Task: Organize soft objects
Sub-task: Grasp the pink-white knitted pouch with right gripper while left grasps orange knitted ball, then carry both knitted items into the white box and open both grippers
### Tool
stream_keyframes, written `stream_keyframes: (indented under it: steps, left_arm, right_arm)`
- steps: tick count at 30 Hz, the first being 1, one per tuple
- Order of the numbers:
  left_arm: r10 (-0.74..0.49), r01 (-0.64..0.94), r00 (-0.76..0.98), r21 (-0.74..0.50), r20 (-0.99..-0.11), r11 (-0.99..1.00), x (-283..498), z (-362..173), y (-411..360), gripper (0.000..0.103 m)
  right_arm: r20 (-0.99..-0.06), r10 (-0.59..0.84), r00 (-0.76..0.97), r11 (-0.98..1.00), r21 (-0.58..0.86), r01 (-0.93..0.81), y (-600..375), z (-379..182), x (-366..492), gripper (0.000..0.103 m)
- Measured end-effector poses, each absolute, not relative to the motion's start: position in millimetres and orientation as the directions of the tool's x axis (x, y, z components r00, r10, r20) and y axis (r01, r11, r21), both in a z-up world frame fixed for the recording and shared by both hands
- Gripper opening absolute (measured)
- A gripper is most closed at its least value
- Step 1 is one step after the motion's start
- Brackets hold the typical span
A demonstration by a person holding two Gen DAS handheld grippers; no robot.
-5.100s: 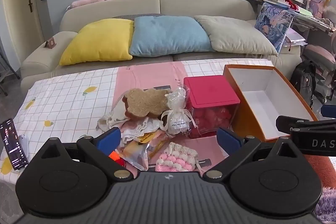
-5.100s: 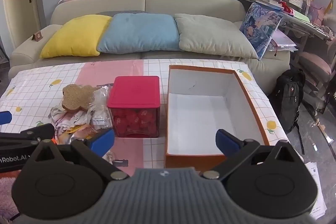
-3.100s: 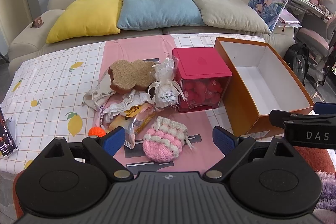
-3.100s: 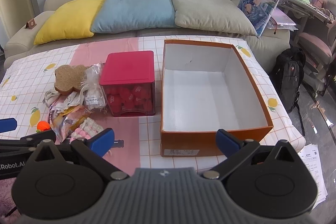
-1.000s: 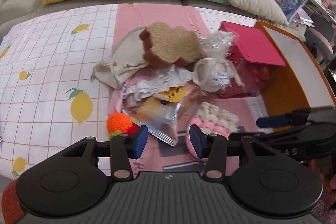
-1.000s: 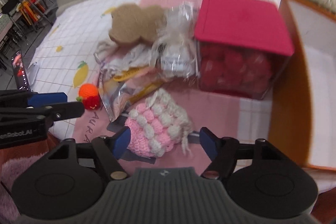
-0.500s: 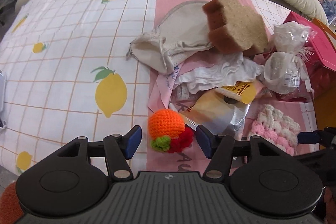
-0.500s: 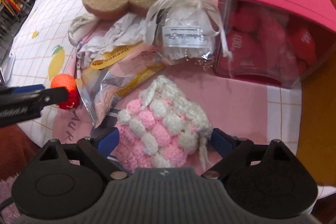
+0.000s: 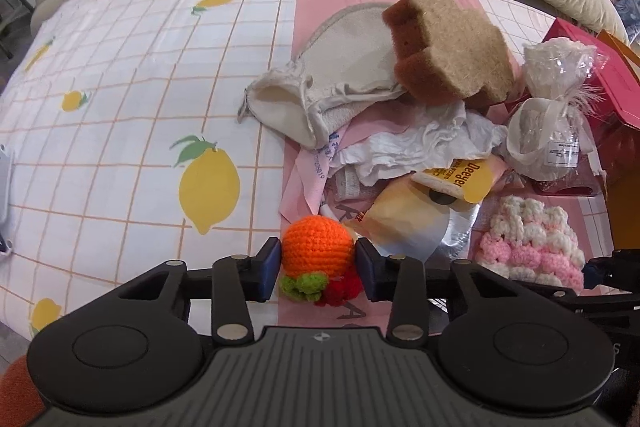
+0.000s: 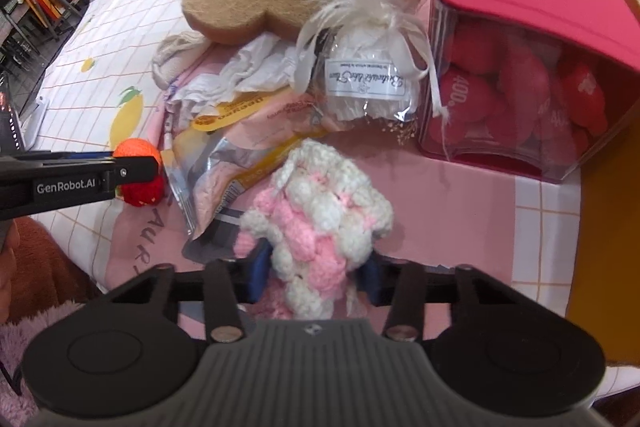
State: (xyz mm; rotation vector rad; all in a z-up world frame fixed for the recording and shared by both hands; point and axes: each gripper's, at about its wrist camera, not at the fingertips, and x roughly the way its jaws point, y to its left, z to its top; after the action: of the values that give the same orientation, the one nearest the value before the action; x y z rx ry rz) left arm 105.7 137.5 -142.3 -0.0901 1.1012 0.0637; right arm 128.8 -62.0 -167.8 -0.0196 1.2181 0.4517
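The orange crochet ball lies at the desk's near edge, open lemon-print cloth to its left, and the left gripper is closing with both pads against it. The pink-and-white crochet pouch, bobbled yarn, bunches between the closing right gripper; half a second ago both stood wider, objects untouched. Clear red-lidded box crowds the right

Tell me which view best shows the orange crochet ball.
The left wrist view: the orange crochet ball sits whole between the closing left gripper pads, green and red trim visible. In the right wrist view, the ball is small and half hidden behind that gripper's finger.
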Motion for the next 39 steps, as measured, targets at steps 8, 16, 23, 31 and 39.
stream_keyframes:
  steps: [8,16,23,31,39]
  left_arm:
    - [-0.009,-0.072,0.524,-0.055,-0.852,0.996,88,-104,113,0.046]
    - [-0.164,0.075,0.61,-0.15,-0.775,0.986,80,-52,57,0.046]
    - [-0.35,0.327,0.608,-0.177,-0.713,0.928,82,-12,-23,0.046]
    - [-0.464,0.569,0.553,-0.093,-0.692,0.817,77,14,-122,0.046]
    - [-0.432,0.672,0.456,-0.017,-0.778,0.74,100,-18,-197,0.046]
  right_arm:
    - [-0.861,0.374,0.343,0.899,0.247,-0.361,-85,-139,116,0.038]
    - [-0.744,0.408,0.529,0.893,0.204,-0.401,-128,-71,87,0.038]
    - [-0.712,0.332,0.618,0.934,0.155,-0.323,-210,-22,81,0.038]
    - [-0.79,0.162,0.591,0.969,0.013,-0.248,-291,-15,95,0.04]
    - [-0.897,0.155,0.415,0.972,0.063,-0.227,-338,-54,134,0.042]
